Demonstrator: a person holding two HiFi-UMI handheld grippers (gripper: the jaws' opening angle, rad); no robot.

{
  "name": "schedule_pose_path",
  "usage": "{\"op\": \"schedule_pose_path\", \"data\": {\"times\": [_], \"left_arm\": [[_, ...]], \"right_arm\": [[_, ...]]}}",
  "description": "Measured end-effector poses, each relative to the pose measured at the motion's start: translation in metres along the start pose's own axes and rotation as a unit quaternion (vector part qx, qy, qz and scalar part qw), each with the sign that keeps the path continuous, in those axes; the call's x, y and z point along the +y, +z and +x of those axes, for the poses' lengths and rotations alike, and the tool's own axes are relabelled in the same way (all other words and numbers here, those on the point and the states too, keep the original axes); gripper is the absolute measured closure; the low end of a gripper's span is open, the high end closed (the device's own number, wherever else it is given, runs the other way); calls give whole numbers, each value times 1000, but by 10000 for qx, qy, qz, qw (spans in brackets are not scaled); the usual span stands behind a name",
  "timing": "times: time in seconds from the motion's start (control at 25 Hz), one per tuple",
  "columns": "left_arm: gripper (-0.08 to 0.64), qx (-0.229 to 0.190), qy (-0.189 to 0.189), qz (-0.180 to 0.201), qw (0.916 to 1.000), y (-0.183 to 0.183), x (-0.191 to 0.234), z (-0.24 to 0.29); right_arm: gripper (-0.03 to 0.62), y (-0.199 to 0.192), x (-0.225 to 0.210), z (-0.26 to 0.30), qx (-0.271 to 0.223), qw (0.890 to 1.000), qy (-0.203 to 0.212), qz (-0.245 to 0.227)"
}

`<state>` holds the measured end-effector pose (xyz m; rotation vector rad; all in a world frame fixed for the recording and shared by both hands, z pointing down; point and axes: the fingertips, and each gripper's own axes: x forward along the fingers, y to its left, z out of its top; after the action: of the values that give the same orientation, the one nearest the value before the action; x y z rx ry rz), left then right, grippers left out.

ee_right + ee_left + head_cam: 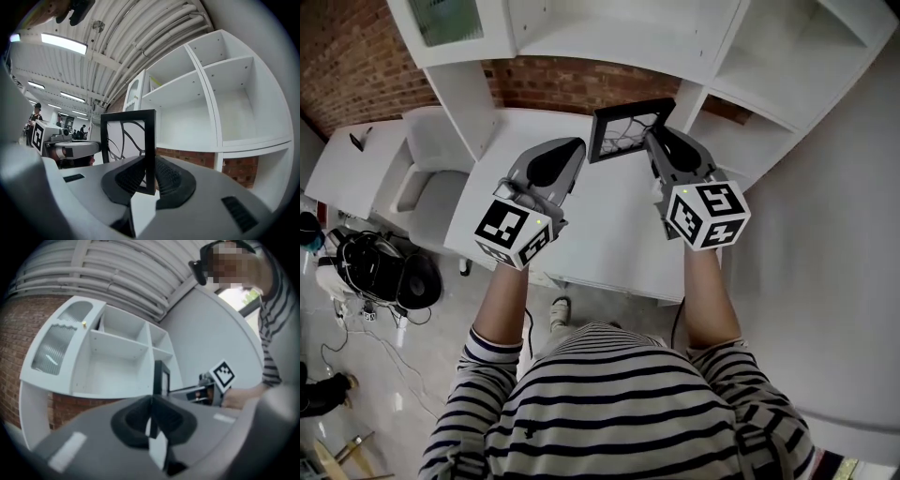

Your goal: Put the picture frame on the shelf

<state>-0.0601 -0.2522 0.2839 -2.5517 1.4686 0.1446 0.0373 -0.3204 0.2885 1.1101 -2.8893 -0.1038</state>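
Observation:
A black picture frame (628,129) with a white print of dark curved lines is held in the air in front of the white shelf unit (675,47). My right gripper (659,142) is shut on the frame's right edge (150,150). In the left gripper view the frame (161,377) shows edge-on, ahead and to the right. My left gripper (567,155) hovers left of the frame with its jaws shut and nothing between them. The shelf compartments (187,112) in view hold nothing.
A white table (581,216) lies below both grippers, against a red brick wall (572,84). A grey chair (427,178) stands at its left end, and bags and cables (380,272) lie on the floor. A cabinet door with ribbed glass (58,343) closes the shelf's left section.

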Motion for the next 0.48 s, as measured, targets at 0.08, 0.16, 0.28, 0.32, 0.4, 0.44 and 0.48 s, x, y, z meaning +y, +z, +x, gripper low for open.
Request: {"op": "schedule_pose_path", "data": {"times": [0.08,0.16,0.28,0.32,0.4,0.44,0.48], "left_arm": [[551,-32,-54,-72,10000,20,33,12],[551,-35,-105,-108,9999,33,65,29],[550,45,-252,0,9997,31,80,44],[550,71,-303,65,9995,28,79,46],[551,90,-398,165,9990,23,75,50],[550,82,-444,190,9988,21,74,51],[550,70,-487,206,9986,20,75,53]], "right_arm": [[531,29,-6,27,39,9999,-113,-60],[531,50,-13,56,115,9996,-196,-138],[531,56,-17,72,122,9992,-314,-229],[531,54,-17,72,95,9990,-360,-238],[531,50,-18,70,32,9987,-462,-203],[531,48,-19,70,3,9985,-520,-175],[531,48,-21,71,-23,9982,-581,-155]]}}
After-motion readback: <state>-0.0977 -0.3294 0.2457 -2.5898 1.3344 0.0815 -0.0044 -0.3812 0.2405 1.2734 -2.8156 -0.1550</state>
